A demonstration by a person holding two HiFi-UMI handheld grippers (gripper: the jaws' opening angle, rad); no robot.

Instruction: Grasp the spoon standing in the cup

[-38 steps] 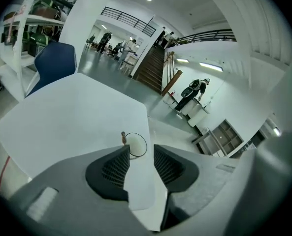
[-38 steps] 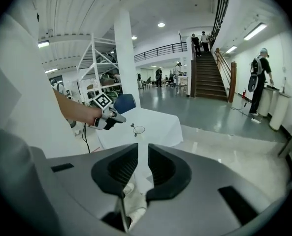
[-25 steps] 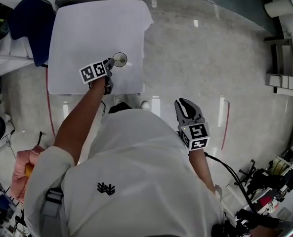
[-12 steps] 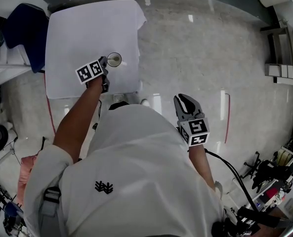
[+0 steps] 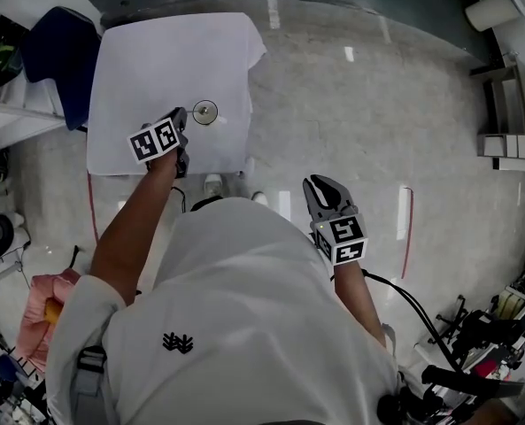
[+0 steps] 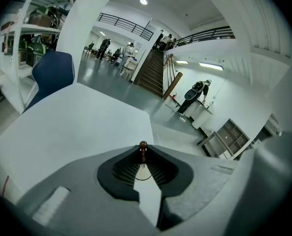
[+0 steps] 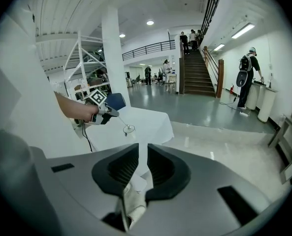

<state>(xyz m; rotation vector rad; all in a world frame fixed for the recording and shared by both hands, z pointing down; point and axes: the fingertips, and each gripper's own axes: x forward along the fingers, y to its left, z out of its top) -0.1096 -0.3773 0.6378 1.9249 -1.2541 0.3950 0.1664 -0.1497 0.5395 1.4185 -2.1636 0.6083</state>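
Observation:
A clear glass cup (image 5: 205,112) stands on the white-clothed table (image 5: 156,60) near its front edge, with a thin spoon in it. My left gripper (image 5: 181,119) reaches it from the left. In the left gripper view the jaws (image 6: 143,154) are pressed on the spoon's handle (image 6: 143,149), whose brown knob sticks up above them. The right gripper view shows the left gripper (image 7: 111,113), the slanted spoon (image 7: 120,120) and the cup (image 7: 129,129) from afar. My right gripper (image 5: 320,184) hangs over the floor, far from the table, its jaws (image 7: 143,149) a narrow slit apart, holding nothing.
A blue chair (image 5: 54,47) stands at the table's left corner. A grey shelf unit (image 5: 505,113) lines the right wall, and cables and gear (image 5: 474,326) lie at the lower right. Several people and a staircase (image 7: 197,73) are far behind the table.
The head view has shifted slightly. My left gripper stays at the cup, drawn a touch to the left. The right gripper has barely moved.

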